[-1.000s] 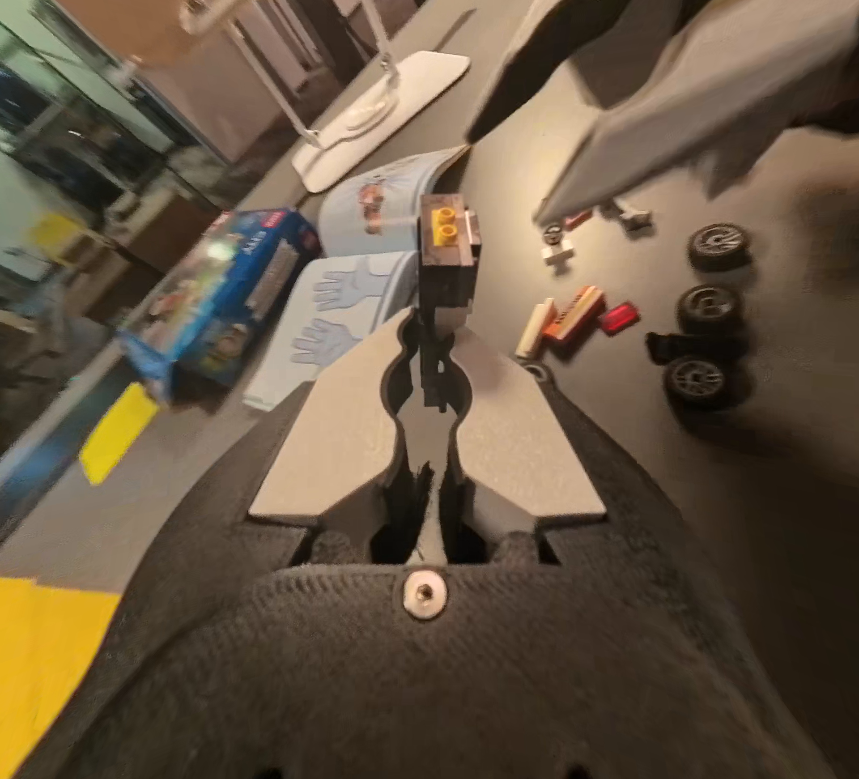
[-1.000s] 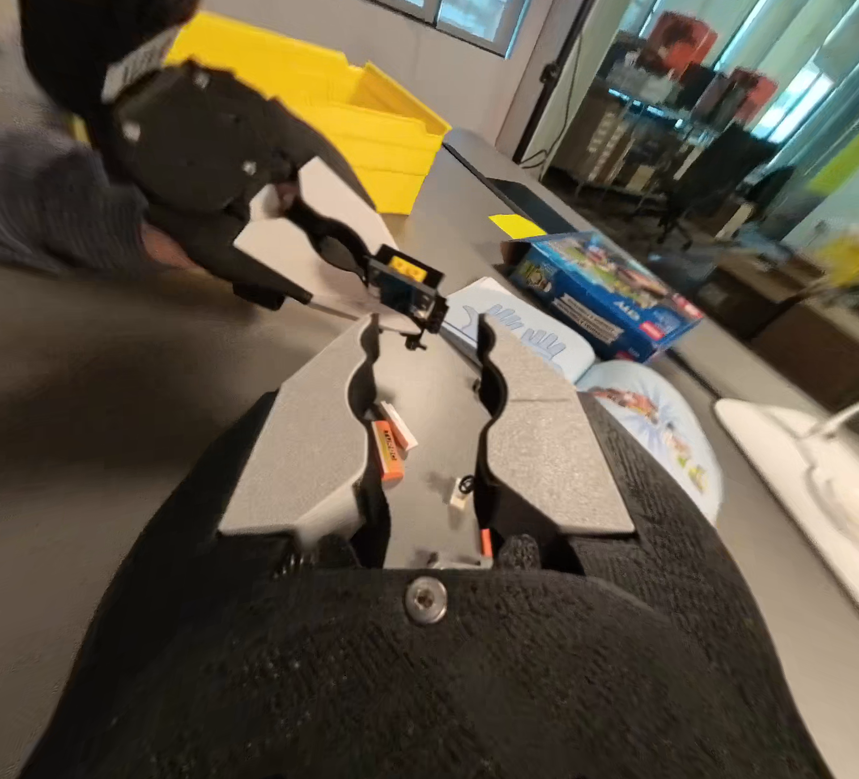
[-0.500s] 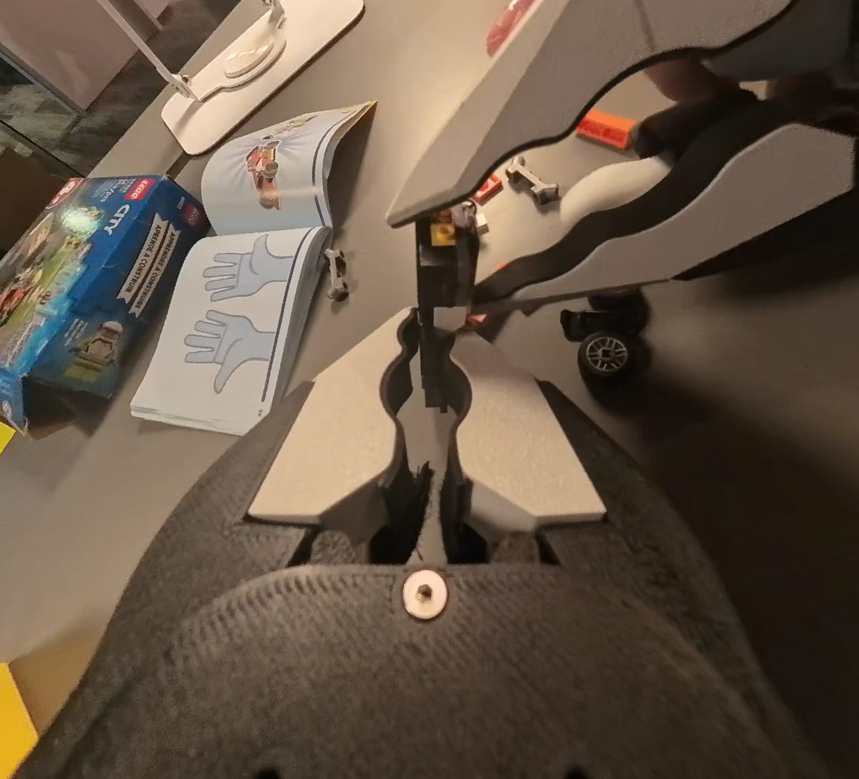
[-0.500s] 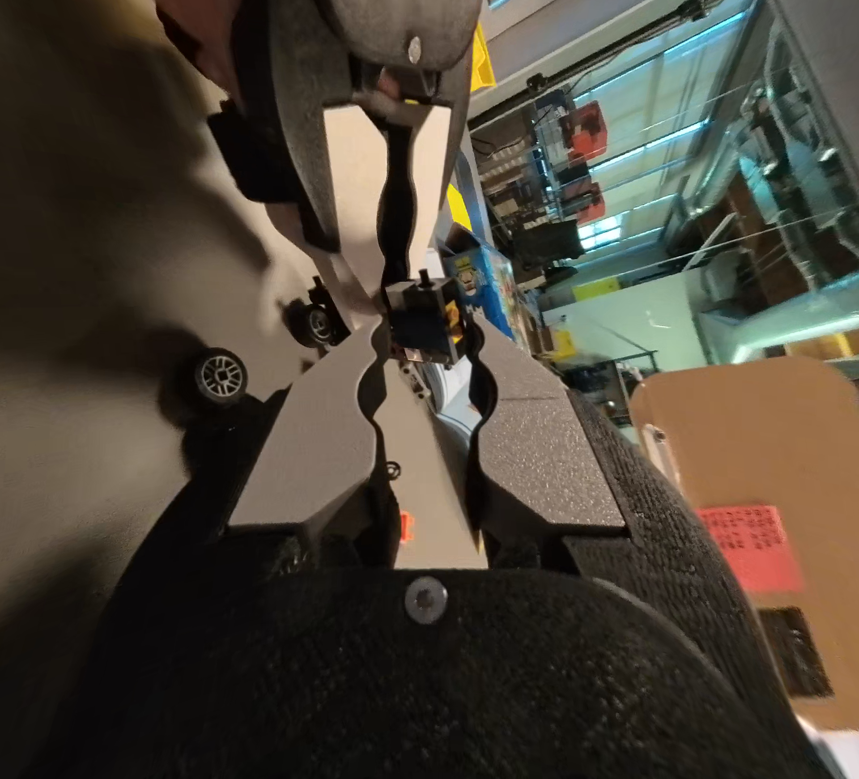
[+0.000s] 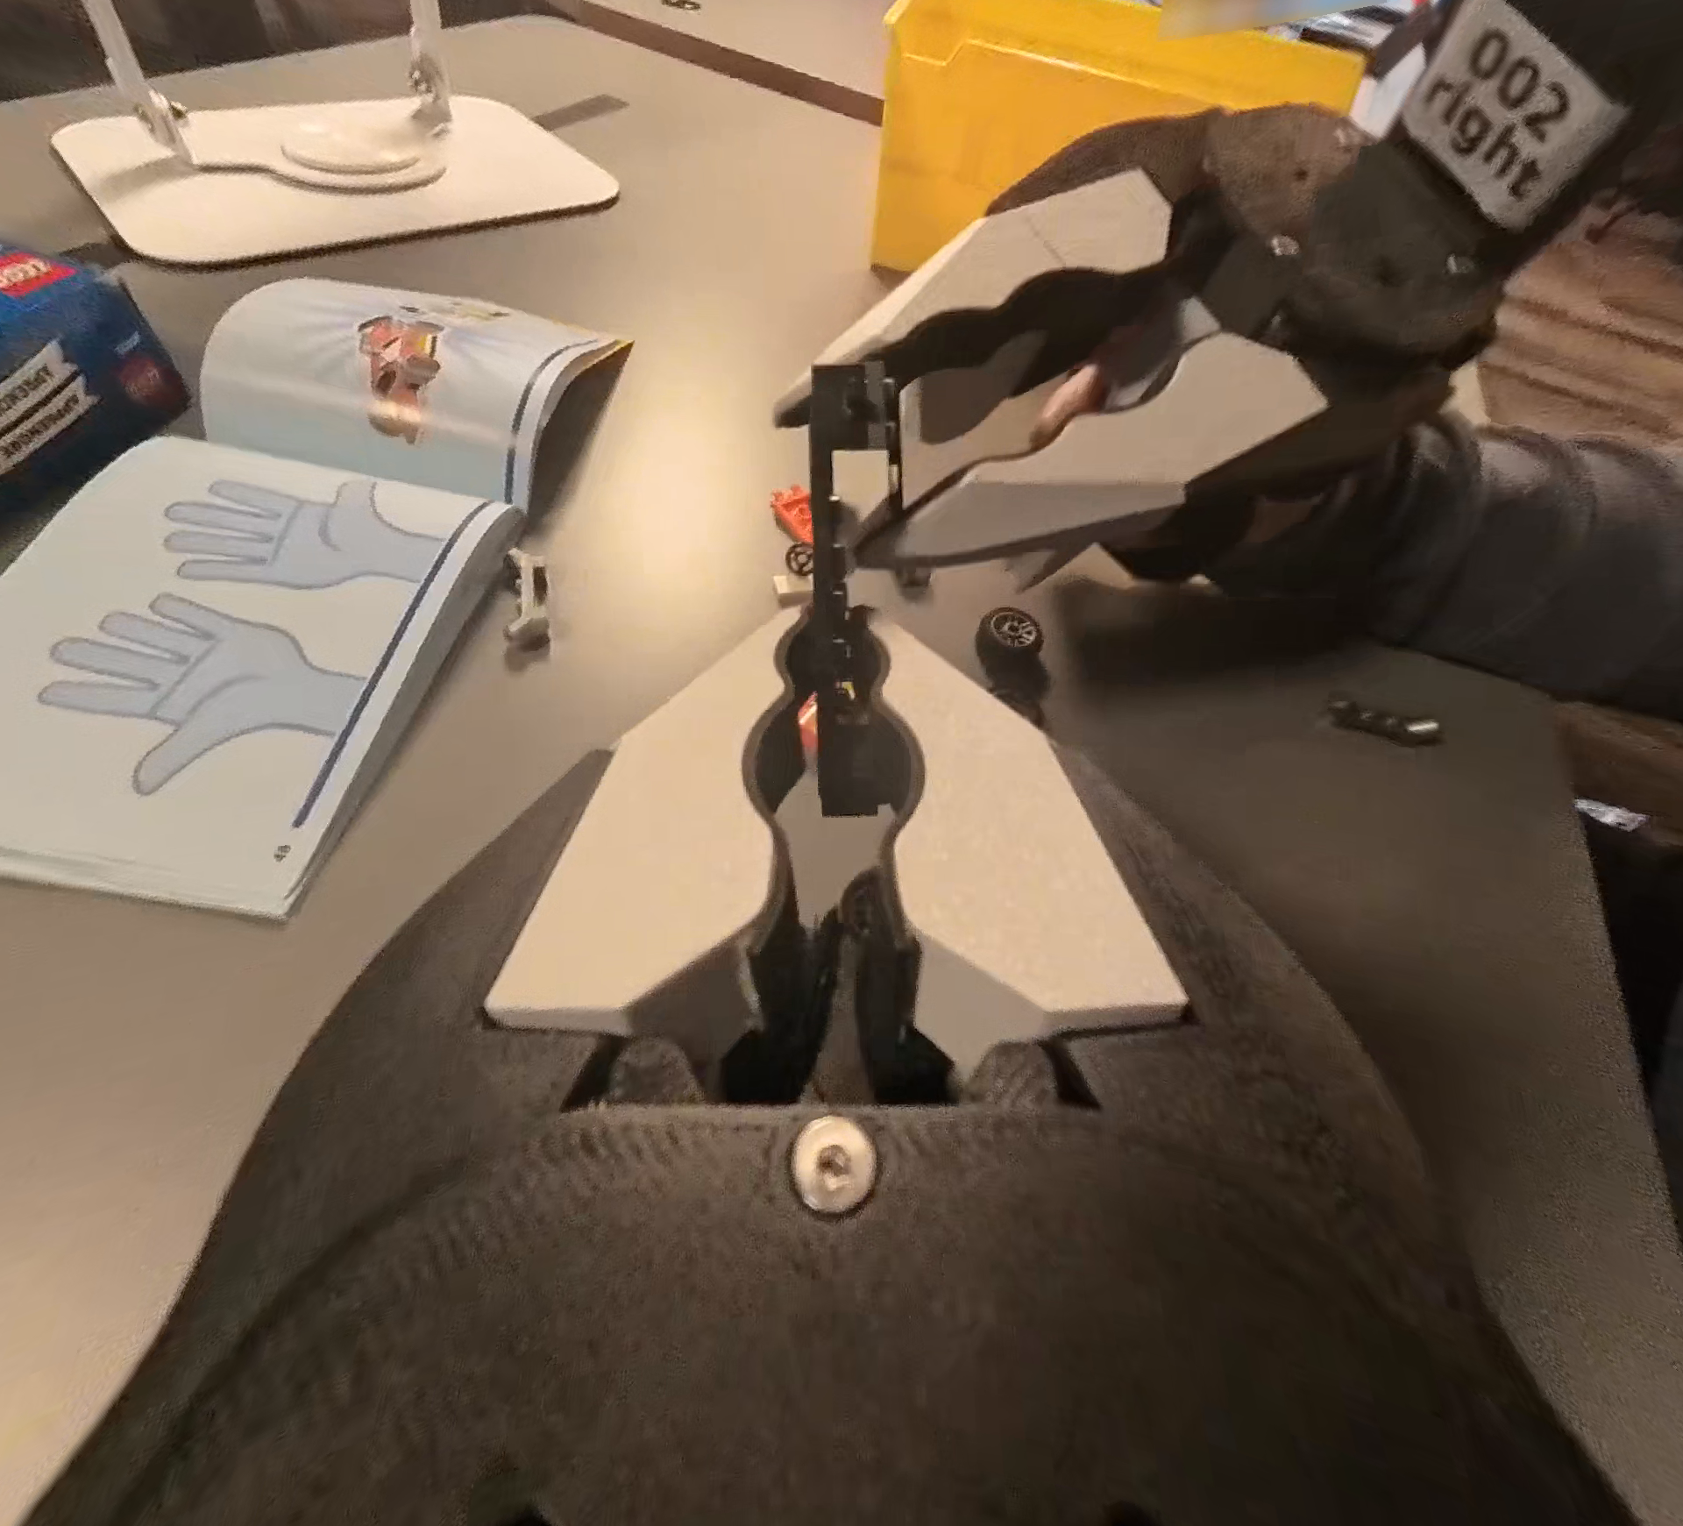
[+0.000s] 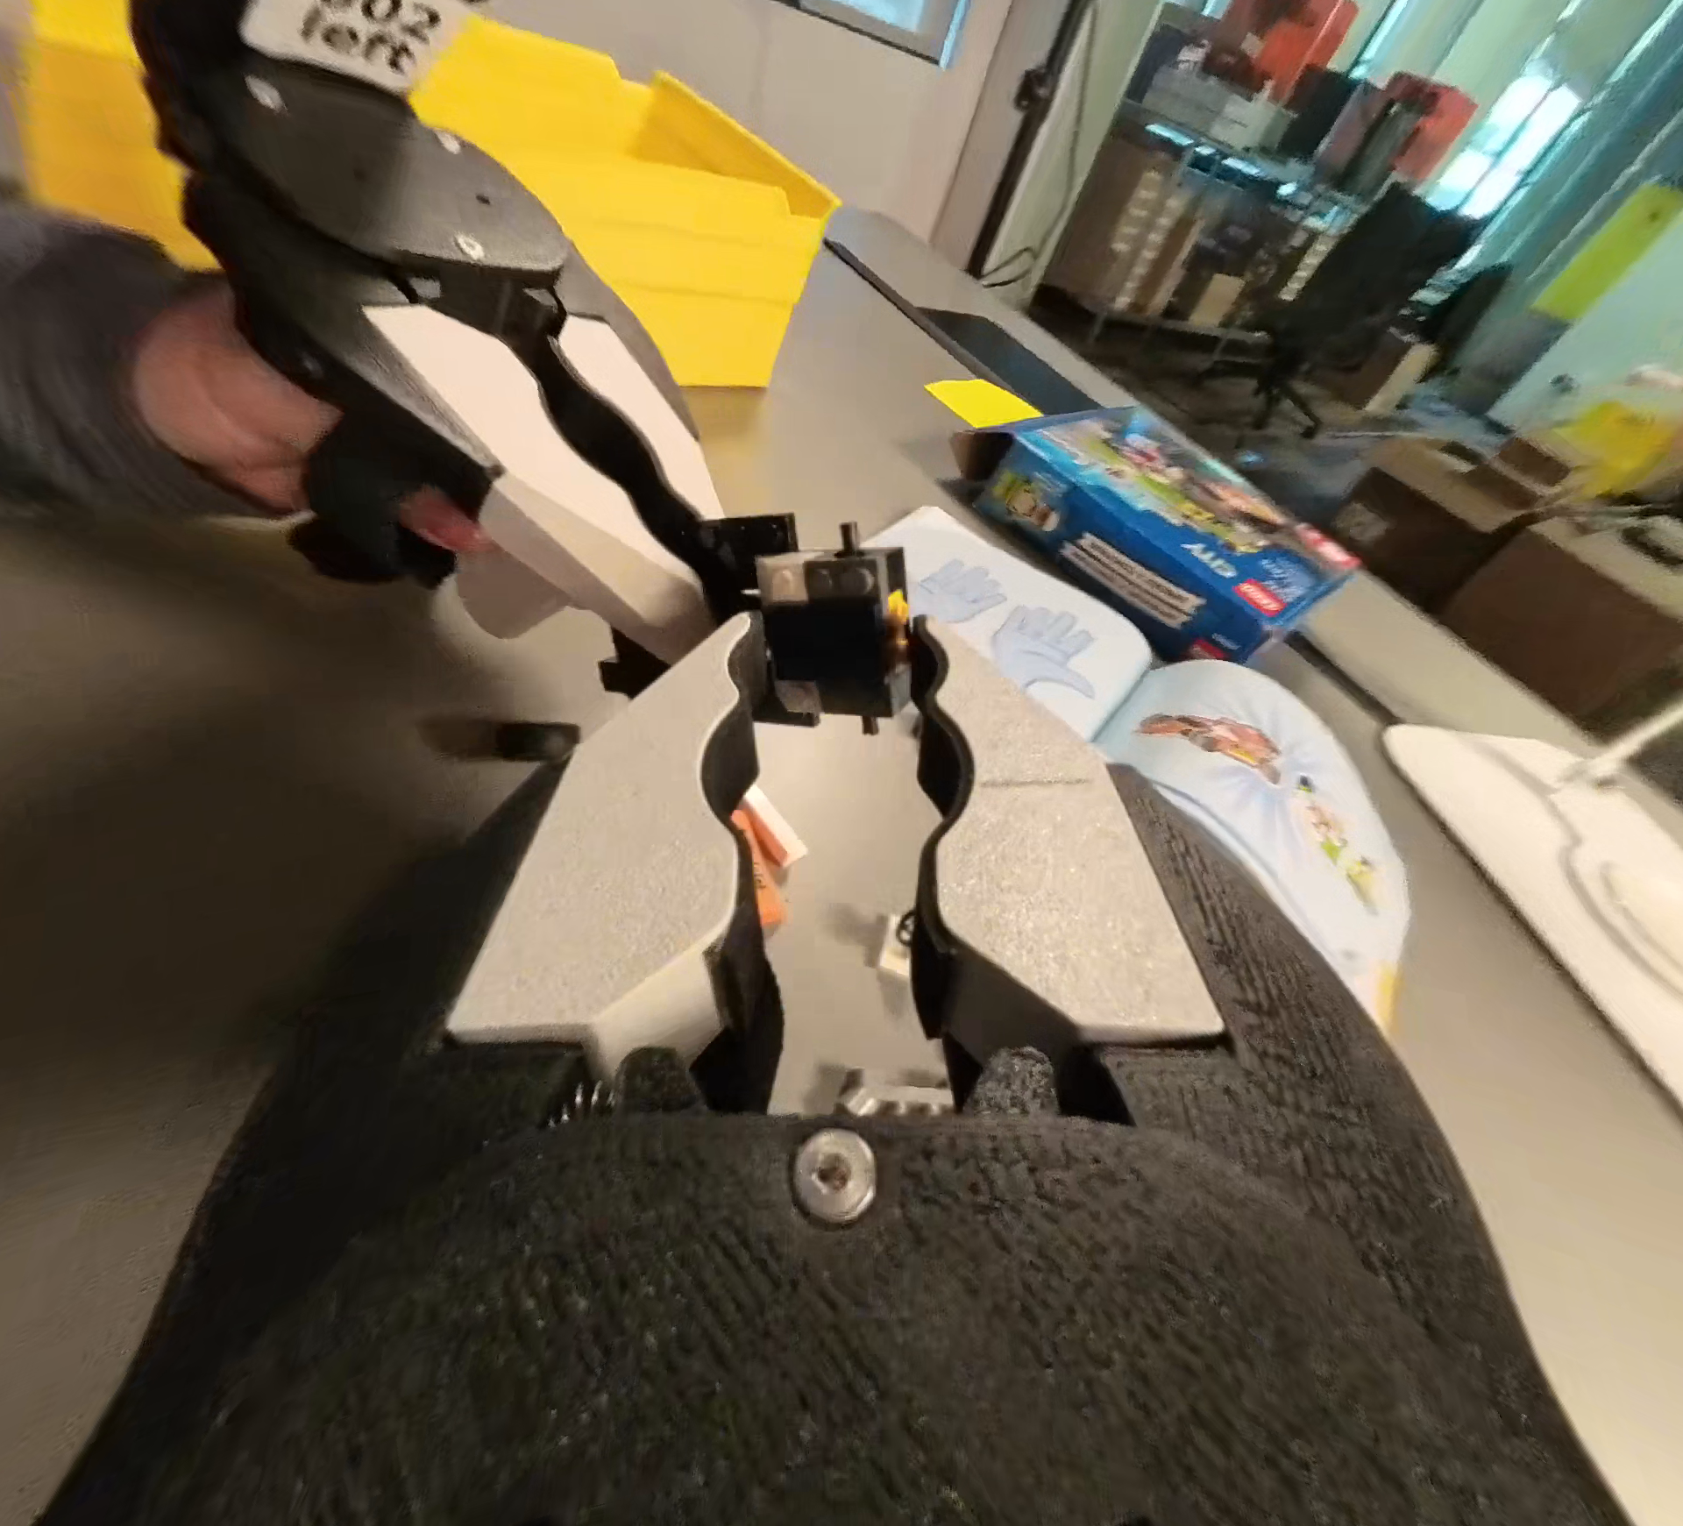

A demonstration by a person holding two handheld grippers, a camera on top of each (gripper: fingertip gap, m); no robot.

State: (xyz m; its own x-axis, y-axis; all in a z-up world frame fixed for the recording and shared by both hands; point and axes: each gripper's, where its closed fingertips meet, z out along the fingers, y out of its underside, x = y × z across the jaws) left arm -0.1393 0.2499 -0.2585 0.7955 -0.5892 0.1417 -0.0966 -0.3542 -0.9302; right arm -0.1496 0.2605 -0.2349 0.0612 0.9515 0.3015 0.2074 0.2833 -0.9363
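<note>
A black toy-brick assembly (image 5: 833, 535) with a small yellow piece is held above the grey table (image 5: 683, 226) by both grippers. My left gripper (image 5: 833, 628) is shut on its thin black plate, seen edge-on between the pads. My right gripper (image 6: 833, 635) is shut on the blocky far end of the assembly (image 6: 833, 617); one pad presses the black side, the other the yellow piece. The right gripper (image 5: 842, 481) shows in the left wrist view, coming in from the right. The left gripper (image 6: 706, 572) shows in the right wrist view, coming in from the left.
An open instruction booklet (image 5: 228, 617) and a blue toy box (image 6: 1157, 535) lie on the table. A yellow bin (image 5: 1047, 116) and a white lamp base (image 5: 346, 180) stand behind. Loose parts lie below: a wheel (image 5: 1009, 634), a red piece (image 5: 792, 512), a grey part (image 5: 528, 599).
My right gripper came up to the assembly held by the left and its pads closed on the blocky end. Both grippers then turned together; the left stayed shut on the plate.
</note>
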